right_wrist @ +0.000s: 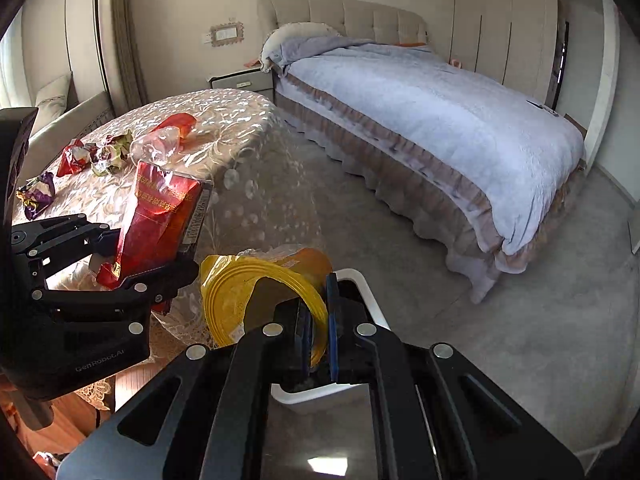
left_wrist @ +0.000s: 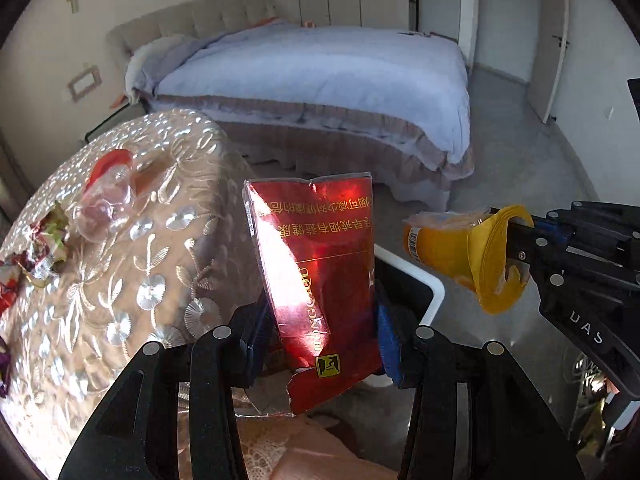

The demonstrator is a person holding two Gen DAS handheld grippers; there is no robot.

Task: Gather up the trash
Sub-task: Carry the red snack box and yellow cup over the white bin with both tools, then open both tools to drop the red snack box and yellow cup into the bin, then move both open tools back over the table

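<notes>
1. My left claw (left_wrist: 320, 344) is clamped on a red cigarette pack (left_wrist: 320, 272), torn at its lower end, and holds it in the air off the table's edge, above a white-rimmed bin (right_wrist: 360, 280) on the floor.
2. My right claw (right_wrist: 318, 320) is pinched almost shut on the rim of a crumpled yellow cup (right_wrist: 256, 292), which hangs just beside the pack, also over the bin.
3. As I judge it, the step is the drop. I would bring both pieces squarely over the dark opening before letting go, and lower them first, since the light pack could flutter past the rim.
4. I would release one claw at a time, so the two things do not knock each other aside.
5. More trash waits on the table (right_wrist: 224, 120): a clear plastic bottle with a red label (right_wrist: 160, 140) near the middle, and crumpled wrappers (right_wrist: 100, 156) toward the left edge, with a purple wrapper (right_wrist: 38, 196) nearest the corner.
6. The table wears a shiny embroidered cloth. Beyond it a grey floor runs to a bed (right_wrist: 440, 120) with a pale blue cover, with wardrobes along the far wall.
</notes>
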